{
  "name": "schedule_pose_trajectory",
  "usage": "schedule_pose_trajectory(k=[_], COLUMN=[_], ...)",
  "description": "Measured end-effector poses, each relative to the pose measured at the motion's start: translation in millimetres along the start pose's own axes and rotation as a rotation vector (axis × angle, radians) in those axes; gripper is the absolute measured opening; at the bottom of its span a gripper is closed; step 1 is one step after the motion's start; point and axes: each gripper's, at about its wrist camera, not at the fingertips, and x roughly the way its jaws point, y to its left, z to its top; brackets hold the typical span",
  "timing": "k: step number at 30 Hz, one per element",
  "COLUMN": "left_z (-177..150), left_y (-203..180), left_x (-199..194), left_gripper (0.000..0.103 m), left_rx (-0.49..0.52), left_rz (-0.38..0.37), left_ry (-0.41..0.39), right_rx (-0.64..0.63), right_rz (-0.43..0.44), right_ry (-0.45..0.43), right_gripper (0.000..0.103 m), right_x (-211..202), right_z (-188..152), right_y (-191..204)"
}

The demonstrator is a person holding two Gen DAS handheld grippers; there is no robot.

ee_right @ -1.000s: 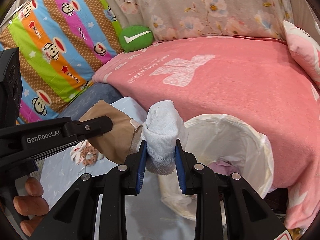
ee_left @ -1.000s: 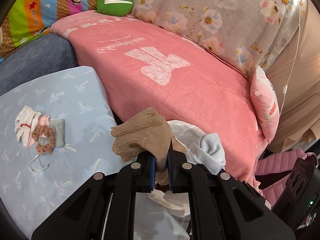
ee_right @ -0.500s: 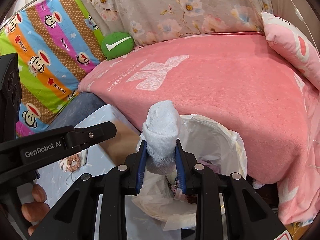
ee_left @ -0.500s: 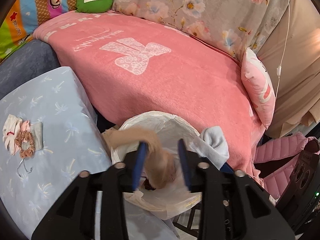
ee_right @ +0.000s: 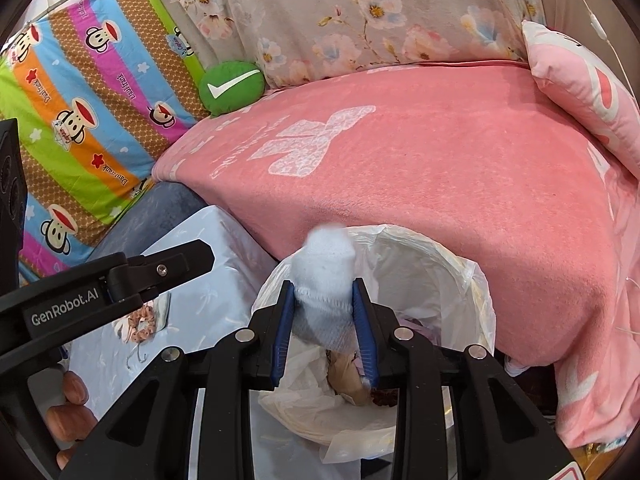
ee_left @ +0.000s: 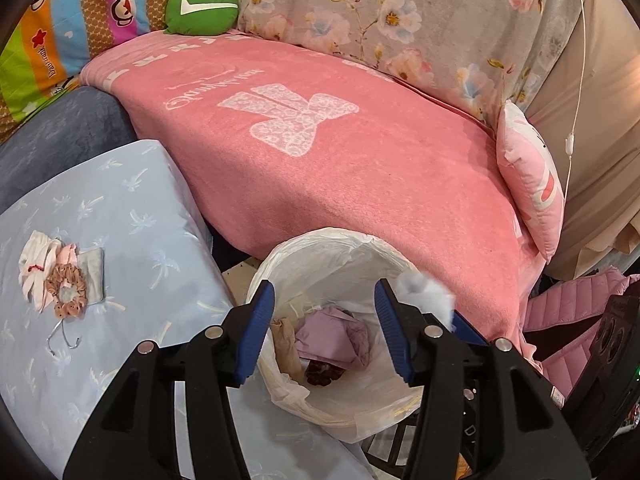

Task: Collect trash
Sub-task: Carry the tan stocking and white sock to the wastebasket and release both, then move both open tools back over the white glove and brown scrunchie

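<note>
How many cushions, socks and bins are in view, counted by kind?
Cushions: 2, the green cushion and the pink cushion
Socks: 2, the pale blue sock and the brown sock
Bins: 1, the white-lined bin
Total: 5

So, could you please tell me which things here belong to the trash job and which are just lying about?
In the job:
- white sock, in right gripper
- lined bin
- tan sock inside
- left gripper, open

Lying about:
- scrunchie
- green cushion
- pink blanket
</note>
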Motion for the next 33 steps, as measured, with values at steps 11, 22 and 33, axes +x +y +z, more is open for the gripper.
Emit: schedule_pose_trajectory(k=[11,22,33], left_z=[-2,-7,-13], left_y=[9,31,74], left_x=[-1,-6,-14], left_gripper=[0.056,0.063,0.064], left_rx=[-0.016,-0.055,-0.133], left_rz=[0.012,0.038,0.080], left_ry=[0.002,-0.009,-0.018], right_rx=[-0.021,-0.069,-0.144], right_rz=[0.006,0.025,0.065], right_ry=[0.010,0.032,0.076], right_gripper=[0.031,0.037,0.037], right_x=[2,7,21], right_z=[-2,-8,-22], right_y=[9,32,74])
